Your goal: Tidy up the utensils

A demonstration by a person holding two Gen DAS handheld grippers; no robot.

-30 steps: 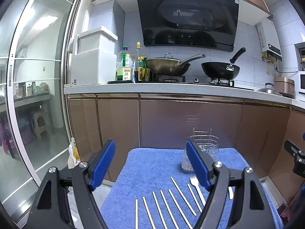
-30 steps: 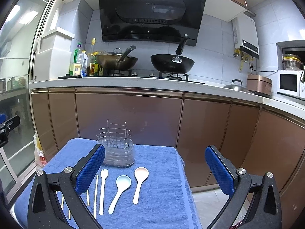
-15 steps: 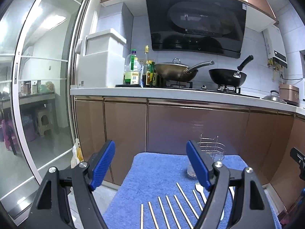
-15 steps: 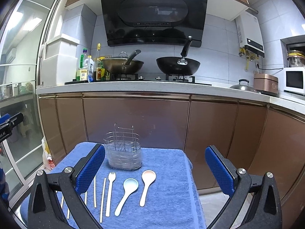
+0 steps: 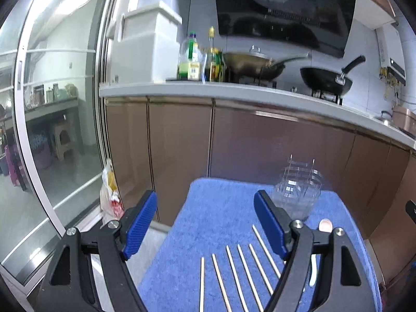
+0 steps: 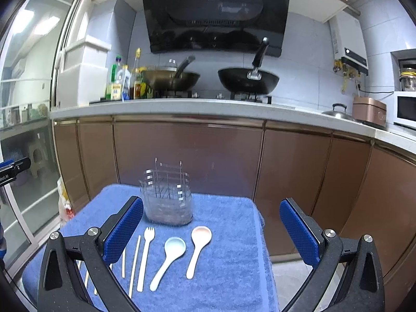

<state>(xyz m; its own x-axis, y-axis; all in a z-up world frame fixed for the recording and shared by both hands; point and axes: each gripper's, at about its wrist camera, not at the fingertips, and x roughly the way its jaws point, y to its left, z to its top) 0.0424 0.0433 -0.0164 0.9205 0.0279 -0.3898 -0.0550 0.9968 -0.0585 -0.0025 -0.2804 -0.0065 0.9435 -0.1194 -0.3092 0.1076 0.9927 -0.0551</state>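
Blue towel (image 6: 228, 267) over table; utensils laid flat.

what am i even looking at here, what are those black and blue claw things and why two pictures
Those claws are hand-held grippers: a person holds one in each hand, and each carries a wide-angle camera looking forward along its two blue-padded fingers. One picture comes from the left gripper, the other from the right gripper. Both are open and hold nothing.

They look at a blue towel spread over a surface in front of kitchen cabinets. On it stands a wire utensil holder that looks empty. Laid out in front of it are a pink spoon, a light blue spoon, a white fork and several wooden chopsticks. The aim is to organize these utensils; none has been picked up yet.
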